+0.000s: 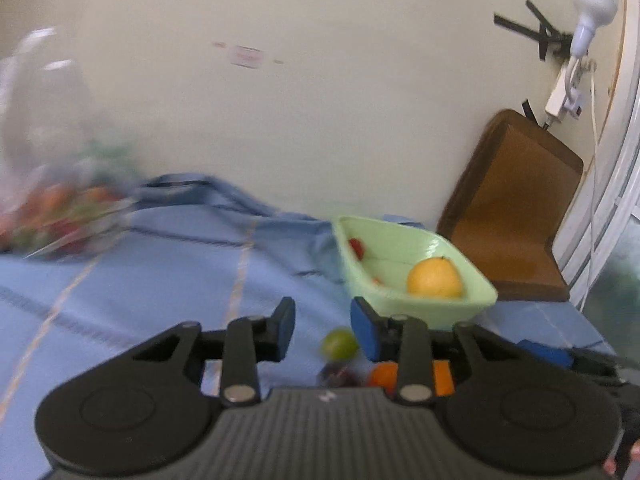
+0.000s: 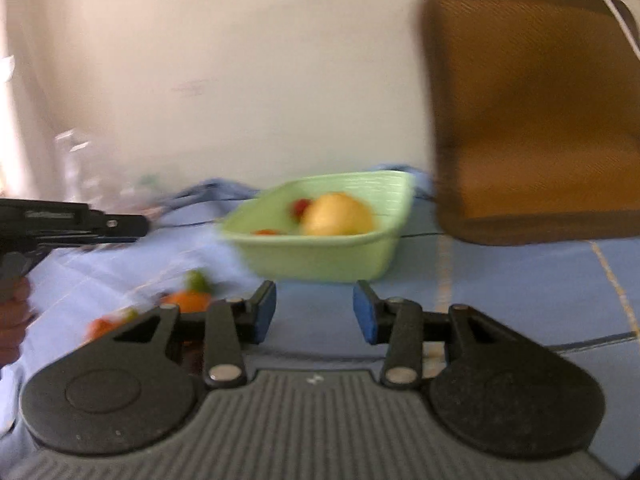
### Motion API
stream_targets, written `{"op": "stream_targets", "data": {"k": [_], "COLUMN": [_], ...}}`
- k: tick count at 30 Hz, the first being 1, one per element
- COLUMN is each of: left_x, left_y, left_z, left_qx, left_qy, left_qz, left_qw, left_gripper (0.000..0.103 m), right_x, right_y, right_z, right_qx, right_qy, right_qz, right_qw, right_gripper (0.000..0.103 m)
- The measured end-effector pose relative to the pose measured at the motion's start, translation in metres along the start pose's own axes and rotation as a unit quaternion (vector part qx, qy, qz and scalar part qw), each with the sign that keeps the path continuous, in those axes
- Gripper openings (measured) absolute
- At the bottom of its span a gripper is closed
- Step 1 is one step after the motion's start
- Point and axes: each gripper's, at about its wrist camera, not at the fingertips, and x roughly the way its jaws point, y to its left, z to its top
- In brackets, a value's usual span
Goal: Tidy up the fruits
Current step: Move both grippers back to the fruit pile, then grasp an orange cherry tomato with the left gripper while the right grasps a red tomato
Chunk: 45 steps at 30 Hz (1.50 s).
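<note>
A pale green bowl [image 1: 472, 300] [image 2: 320, 256] stands on the blue cloth and holds a yellow round fruit [image 1: 434, 278] [image 2: 338, 216] and small red fruits [image 1: 356, 248]. My left gripper [image 1: 325, 332] is open just short of the bowl. A small green fruit [image 1: 339, 343] lies on the cloth under the gap, close to the right pad and not pinched. An orange fruit [image 1: 382, 376] and a dark one [image 1: 336, 376] lie below it. My right gripper [image 2: 314, 312] is open and empty in front of the bowl, with loose orange and green fruits [image 2: 188, 300] to its left.
A clear plastic bag of mixed fruit [image 1: 60, 216] sits blurred at the far left on the blue cloth [image 1: 180, 280]. A brown chair [image 1: 508, 208] [image 2: 532, 112] stands right of the bowl against the wall. A hand [image 2: 12, 320] holds the left gripper's body [image 2: 80, 220].
</note>
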Motion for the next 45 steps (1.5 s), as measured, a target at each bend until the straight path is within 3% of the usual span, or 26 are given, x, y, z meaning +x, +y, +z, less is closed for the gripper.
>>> {"op": "stream_targets", "data": {"k": [4, 6, 10, 15, 19, 23, 25, 29, 30, 31, 33, 35, 45], "left_x": [-0.029, -0.034, -0.047, -0.045, -0.027, 0.005, 0.02, 0.026, 0.024, 0.023, 0.02, 0.011, -0.052], "left_y": [0.016, 0.019, 0.018, -0.018, -0.044, -0.066, -0.074, -0.075, -0.074, -0.073, -0.07, -0.069, -0.072], "left_z": [-0.035, -0.048, -0.063, -0.067, -0.062, -0.059, -0.061, -0.065, -0.065, -0.066, -0.068, -0.072, -0.115], "left_qx": [-0.014, -0.024, -0.046, 0.043, 0.066, 0.097, 0.114, 0.125, 0.119, 0.116, 0.108, 0.105, 0.104], "left_qy": [0.001, 0.007, 0.005, -0.001, 0.013, 0.057, 0.081, 0.073, 0.07, 0.068, 0.069, 0.069, 0.082], "left_qz": [0.014, 0.014, -0.006, -0.036, -0.061, -0.039, -0.01, 0.0, 0.001, 0.002, 0.0, 0.0, -0.083], "left_qw": [0.9998, 0.9996, 0.9989, 0.9985, 0.9959, 0.9928, 0.9902, 0.9895, 0.9904, 0.9909, 0.9918, 0.992, 0.9878], "left_gripper": [0.047, 0.053, 0.052, 0.047, 0.047, 0.047, 0.047, 0.042, 0.037, 0.036, 0.036, 0.036, 0.036], "right_x": [-0.01, -0.006, 0.004, -0.013, -0.026, -0.026, -0.023, -0.013, -0.01, -0.008, -0.008, -0.011, -0.059], "right_y": [0.044, 0.062, 0.074, 0.066, 0.069, 0.074, 0.072, 0.068, 0.069, 0.07, 0.07, 0.069, 0.075], "right_z": [-0.012, -0.011, -0.006, -0.01, -0.028, -0.04, -0.042, -0.045, -0.046, -0.047, -0.046, -0.046, -0.063], "right_qx": [-0.072, -0.106, -0.124, -0.106, -0.111, -0.127, -0.123, -0.11, -0.108, -0.109, -0.112, -0.109, -0.127], "right_qy": [-0.013, -0.017, -0.011, 0.006, 0.024, 0.048, 0.057, 0.074, 0.079, 0.077, 0.075, 0.075, 0.056], "right_qz": [0.034, 0.03, 0.008, 0.016, 0.022, 0.012, 0.011, 0.016, 0.017, 0.015, 0.016, 0.016, 0.024], "right_qw": [0.997, 0.994, 0.992, 0.994, 0.993, 0.991, 0.991, 0.991, 0.991, 0.991, 0.991, 0.991, 0.99], "right_gripper": [0.046, 0.046, 0.046, 0.046, 0.046, 0.046, 0.046, 0.045, 0.045, 0.043, 0.029, 0.029, 0.029]}}
